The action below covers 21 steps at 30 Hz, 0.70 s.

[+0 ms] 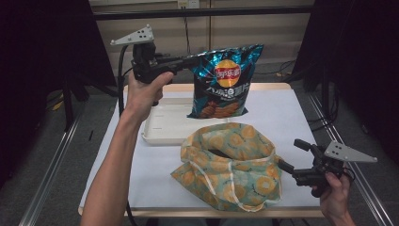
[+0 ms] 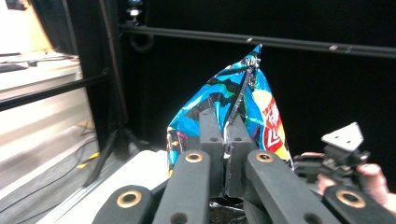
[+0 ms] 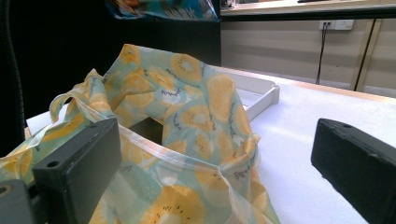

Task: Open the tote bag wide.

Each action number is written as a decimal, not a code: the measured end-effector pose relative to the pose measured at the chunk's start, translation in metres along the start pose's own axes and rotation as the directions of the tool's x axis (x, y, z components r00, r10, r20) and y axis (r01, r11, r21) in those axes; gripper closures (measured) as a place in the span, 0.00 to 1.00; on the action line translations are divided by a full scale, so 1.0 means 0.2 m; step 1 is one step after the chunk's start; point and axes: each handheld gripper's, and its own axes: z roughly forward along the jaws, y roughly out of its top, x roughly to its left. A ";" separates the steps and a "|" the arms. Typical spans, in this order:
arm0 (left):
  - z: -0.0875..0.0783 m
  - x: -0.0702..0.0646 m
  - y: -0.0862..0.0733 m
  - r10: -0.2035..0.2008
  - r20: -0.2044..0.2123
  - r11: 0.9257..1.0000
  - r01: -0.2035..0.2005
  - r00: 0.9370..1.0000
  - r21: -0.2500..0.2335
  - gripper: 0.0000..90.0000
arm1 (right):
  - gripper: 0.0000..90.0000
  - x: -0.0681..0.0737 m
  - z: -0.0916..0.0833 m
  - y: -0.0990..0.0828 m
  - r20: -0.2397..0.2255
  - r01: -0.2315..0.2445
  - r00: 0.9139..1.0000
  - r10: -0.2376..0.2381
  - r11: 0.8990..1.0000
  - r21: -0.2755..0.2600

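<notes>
High view: left gripper pinches crisp bag by its edge, aloft; right gripper wide apart beside fabric bag. Advice: lower crisps squarely into the bag's mouth.

The crisp packet hangs above the tray; the cloth bag lies on the tabletop before both.

The left gripper pinches the upper corner of the crisp bag, which hangs below its jaws above the white tray; the right gripper, jaws spread, sits just beside the fruit-print cloth bag.
</notes>
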 end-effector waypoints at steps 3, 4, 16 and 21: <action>-0.02 0.03 -0.02 -0.003 -0.024 1.000 0.004 1.000 0.022 0.99 | 0.02 0.00 0.00 0.00 0.011 0.001 1.000 -0.001 1.000 0.002; -0.03 0.05 -0.05 -0.007 -0.043 0.999 0.008 0.999 0.035 0.99 | 0.02 0.00 0.01 -0.01 0.017 -0.003 1.000 0.003 1.000 -0.009; -0.16 0.27 -0.16 -0.060 -0.129 0.998 0.063 0.990 0.020 0.99 | 0.02 -0.01 0.02 -0.02 0.023 -0.008 1.000 0.008 1.000 -0.006; -0.18 0.34 -0.20 -0.073 -0.167 0.996 0.081 0.983 0.041 0.99 | 0.02 -0.02 0.02 -0.03 0.026 -0.013 1.000 0.013 1.000 -0.004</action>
